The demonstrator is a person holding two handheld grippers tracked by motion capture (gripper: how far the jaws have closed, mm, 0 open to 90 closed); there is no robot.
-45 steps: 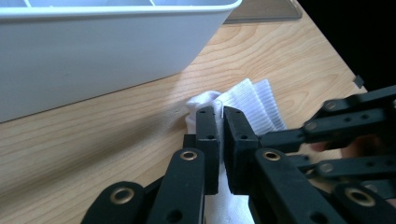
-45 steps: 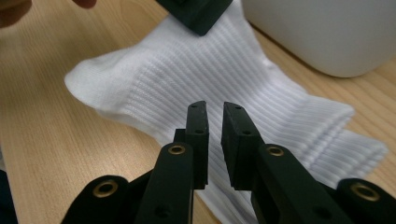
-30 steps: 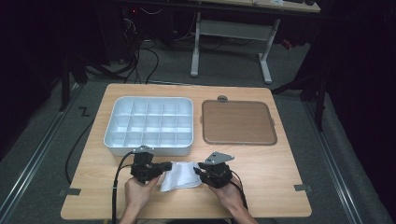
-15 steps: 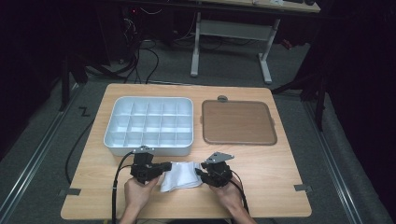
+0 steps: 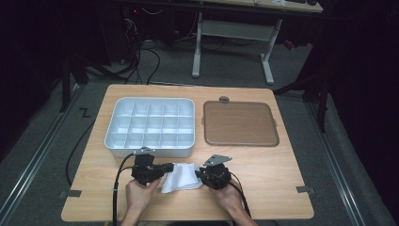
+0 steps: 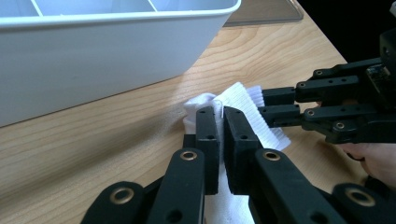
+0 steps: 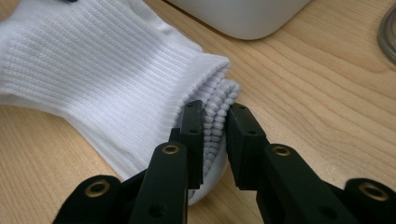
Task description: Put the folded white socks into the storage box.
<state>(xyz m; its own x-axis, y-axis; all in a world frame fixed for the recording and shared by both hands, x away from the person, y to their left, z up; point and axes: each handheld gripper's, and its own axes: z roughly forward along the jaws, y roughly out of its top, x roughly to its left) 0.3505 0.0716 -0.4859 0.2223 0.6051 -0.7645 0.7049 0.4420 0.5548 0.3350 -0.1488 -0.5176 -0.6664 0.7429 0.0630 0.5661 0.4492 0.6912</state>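
A white ribbed sock (image 5: 181, 176) lies on the wooden table near its front edge, stretched between my two grippers. My left gripper (image 5: 169, 168) is shut on the sock's left end; in the left gripper view its jaws (image 6: 219, 112) pinch the white fabric (image 6: 247, 107). At the other end, my right gripper (image 5: 198, 173) has just been closing its jaws. In the right gripper view they (image 7: 215, 109) clamp the layered cuff edge of the sock (image 7: 116, 79). From the left gripper view, the right gripper (image 6: 264, 105) bites the same sock from the far side.
A white compartment tray (image 5: 148, 149) stands just behind the grippers, its wall (image 6: 93, 60) close to the left one. A brown flat lid (image 5: 240, 123) lies to the tray's right, with a small round knob (image 5: 224, 99) behind it. The table's front edge is near the hands.
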